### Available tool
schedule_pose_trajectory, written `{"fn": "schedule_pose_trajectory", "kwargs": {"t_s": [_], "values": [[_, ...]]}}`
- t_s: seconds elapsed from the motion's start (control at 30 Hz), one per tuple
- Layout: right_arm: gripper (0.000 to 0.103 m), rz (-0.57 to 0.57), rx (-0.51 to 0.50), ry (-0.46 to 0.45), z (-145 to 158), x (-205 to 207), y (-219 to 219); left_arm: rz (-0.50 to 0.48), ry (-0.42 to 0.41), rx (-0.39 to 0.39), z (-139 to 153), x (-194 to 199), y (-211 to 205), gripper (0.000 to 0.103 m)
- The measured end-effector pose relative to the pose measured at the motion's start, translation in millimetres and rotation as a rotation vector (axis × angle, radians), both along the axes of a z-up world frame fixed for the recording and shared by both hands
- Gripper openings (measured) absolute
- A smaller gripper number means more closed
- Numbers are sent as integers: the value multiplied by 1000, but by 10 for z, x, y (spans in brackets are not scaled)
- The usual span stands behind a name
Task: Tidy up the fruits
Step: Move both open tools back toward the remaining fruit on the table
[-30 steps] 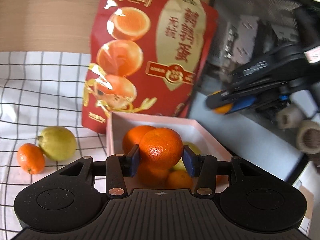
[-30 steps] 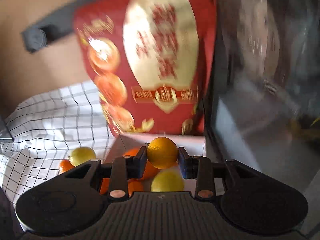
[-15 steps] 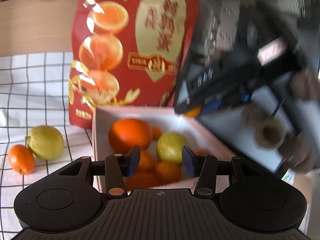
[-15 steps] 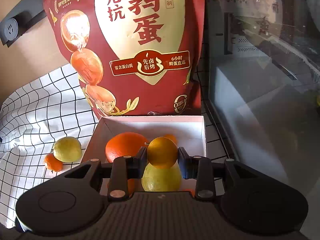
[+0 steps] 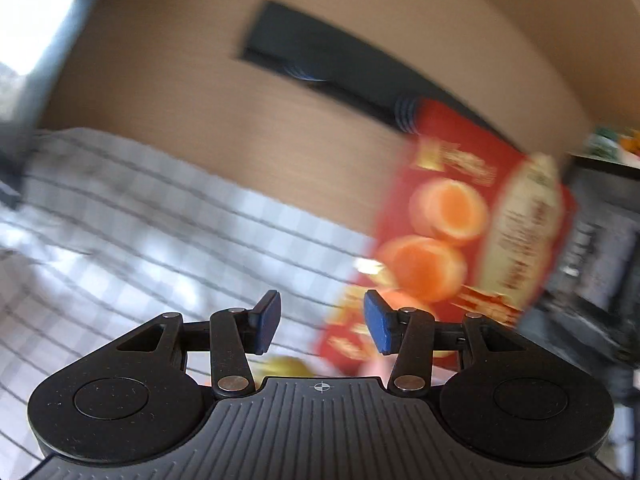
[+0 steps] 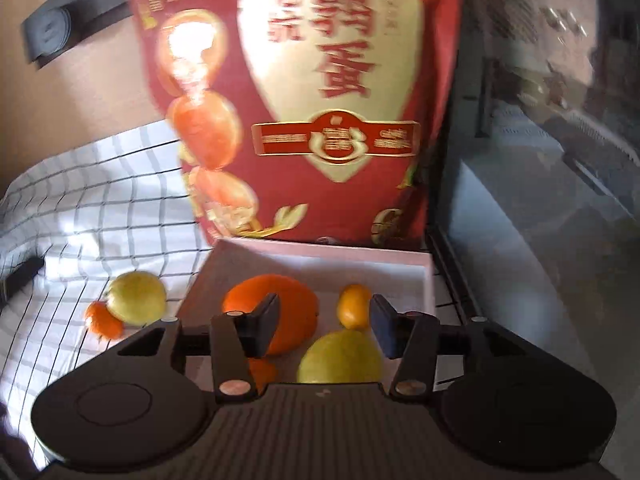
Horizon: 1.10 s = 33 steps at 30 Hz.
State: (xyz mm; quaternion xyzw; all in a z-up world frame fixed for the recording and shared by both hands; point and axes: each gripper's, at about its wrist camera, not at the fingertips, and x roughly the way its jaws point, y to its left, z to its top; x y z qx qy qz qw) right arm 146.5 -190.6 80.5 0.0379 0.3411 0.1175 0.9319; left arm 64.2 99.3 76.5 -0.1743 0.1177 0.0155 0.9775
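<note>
Claws: right claw (image 6: 324,326) and left claw (image 5: 322,326) both gape, empty. Box (image 6: 430,280) loaded below right. Next: grab lemon (image 6: 136,298), left of the right claw.

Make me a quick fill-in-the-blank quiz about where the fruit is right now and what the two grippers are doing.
1. The big orange lies inside the pink ____.
2. The right gripper is open and holds ____.
3. On the checked cloth, a small orange touches a ____ fruit.
4. Behind the box stands a ____ bag.

Missing words: box; nothing; yellow-green; red
</note>
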Motion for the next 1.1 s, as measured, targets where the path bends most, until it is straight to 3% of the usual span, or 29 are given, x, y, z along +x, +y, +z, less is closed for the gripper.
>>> {"fn": "schedule_pose_trajectory", "kwargs": {"t_s": [0.1, 0.2, 0.3, 0.37, 0.47, 0.67, 0.8, 0.87, 0.97, 1.1], "values": [[51, 74, -29, -43, 113, -123, 213, 54, 108, 87, -58, 105, 244, 51], [57, 150, -44, -82, 168, -199, 566, 108, 140, 177, -227, 79, 389, 51], [57, 213, -42, -74, 119, -192, 1024, 192, 187, 117, -368, 0, 636, 51], [57, 251, -43, -50, 23, -187, 1349, 250, 159, 110, -319, -88, 762, 51], [57, 303, -52, -49, -110, -228, 1804, 345, 104, 173, -239, -218, 779, 51], [57, 355, -108, -152, -276, -377, 2383, 371, 85, 207, -209, -226, 782, 51], [55, 401, -125, -114, -400, -356, 2529, 377, 91, 185, -201, -245, 825, 51], [56, 415, -93, -45, -458, -307, 2498, 376, 89, 165, -205, -246, 851, 51], [55, 512, -78, 5, -440, -352, 2403, 374, 83, 143, -206, -255, 870, 51], [55, 476, -19, -21, -344, -440, 2199, 369, 95, 145, -246, -223, 863, 51]]}}
